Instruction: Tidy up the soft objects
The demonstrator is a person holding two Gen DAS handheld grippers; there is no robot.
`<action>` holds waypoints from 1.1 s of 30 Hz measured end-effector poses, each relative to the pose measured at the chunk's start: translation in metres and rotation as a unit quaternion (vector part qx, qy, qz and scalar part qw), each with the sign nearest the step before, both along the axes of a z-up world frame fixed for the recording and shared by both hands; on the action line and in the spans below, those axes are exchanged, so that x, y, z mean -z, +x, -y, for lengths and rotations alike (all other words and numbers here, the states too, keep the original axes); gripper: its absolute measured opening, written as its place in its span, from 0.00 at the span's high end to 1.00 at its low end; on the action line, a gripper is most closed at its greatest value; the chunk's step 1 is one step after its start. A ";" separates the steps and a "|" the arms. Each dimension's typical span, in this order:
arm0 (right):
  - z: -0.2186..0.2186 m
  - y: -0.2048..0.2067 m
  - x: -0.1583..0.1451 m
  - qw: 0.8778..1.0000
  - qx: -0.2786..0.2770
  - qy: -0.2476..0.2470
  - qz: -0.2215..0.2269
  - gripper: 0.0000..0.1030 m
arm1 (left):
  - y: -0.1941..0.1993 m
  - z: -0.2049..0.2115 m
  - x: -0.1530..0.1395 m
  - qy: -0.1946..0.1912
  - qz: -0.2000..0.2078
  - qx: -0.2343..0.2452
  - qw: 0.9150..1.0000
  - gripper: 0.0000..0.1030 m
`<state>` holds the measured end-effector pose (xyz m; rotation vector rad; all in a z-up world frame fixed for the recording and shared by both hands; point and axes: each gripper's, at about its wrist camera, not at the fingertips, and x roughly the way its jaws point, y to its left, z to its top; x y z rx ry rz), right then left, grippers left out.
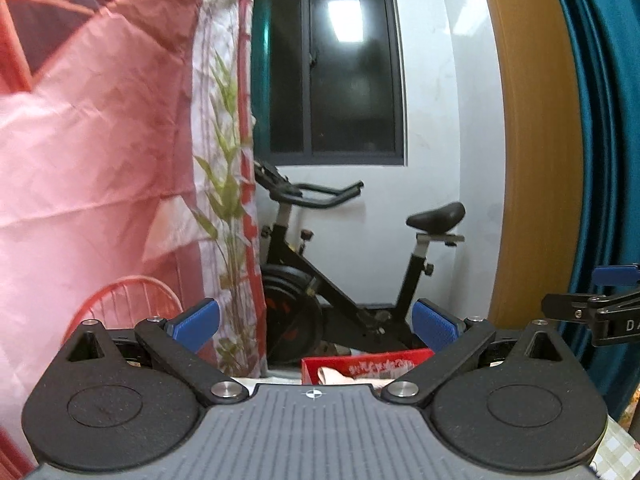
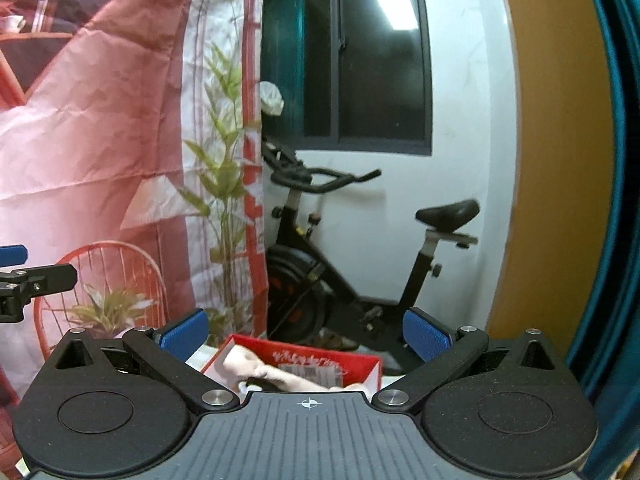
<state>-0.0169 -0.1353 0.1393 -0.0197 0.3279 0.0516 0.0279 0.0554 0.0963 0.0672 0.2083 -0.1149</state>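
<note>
A red box (image 2: 362, 366) sits low ahead with pale soft cloth items (image 2: 276, 376) inside; it also shows in the left wrist view (image 1: 360, 366) with cloth (image 1: 334, 376) in it. My left gripper (image 1: 316, 326) is open and empty, raised above and behind the box. My right gripper (image 2: 306, 334) is open and empty, also above the box's near side. The right gripper's tip shows at the right edge of the left wrist view (image 1: 592, 304). The left gripper's tip shows at the left edge of the right wrist view (image 2: 24, 280).
A black exercise bike (image 1: 352, 272) stands behind the box under a dark window (image 1: 332, 64). A pink printed backdrop (image 1: 100, 160) hangs on the left. A brown panel (image 1: 536, 140) and teal curtain (image 1: 608, 120) are on the right.
</note>
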 end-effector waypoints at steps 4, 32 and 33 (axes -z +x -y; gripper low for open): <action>-0.001 -0.016 -0.009 1.000 0.014 0.002 0.014 0.00 | -0.011 -0.001 -0.005 -0.004 0.013 -0.005 1.000 0.00; -0.004 -0.042 -0.005 0.999 0.031 -0.001 0.024 0.00 | -0.010 -0.003 0.003 -0.007 0.000 0.005 1.000 0.00; -0.004 -0.042 -0.005 0.999 0.031 -0.001 0.024 0.00 | -0.009 -0.003 0.004 -0.007 0.000 0.007 1.000 0.00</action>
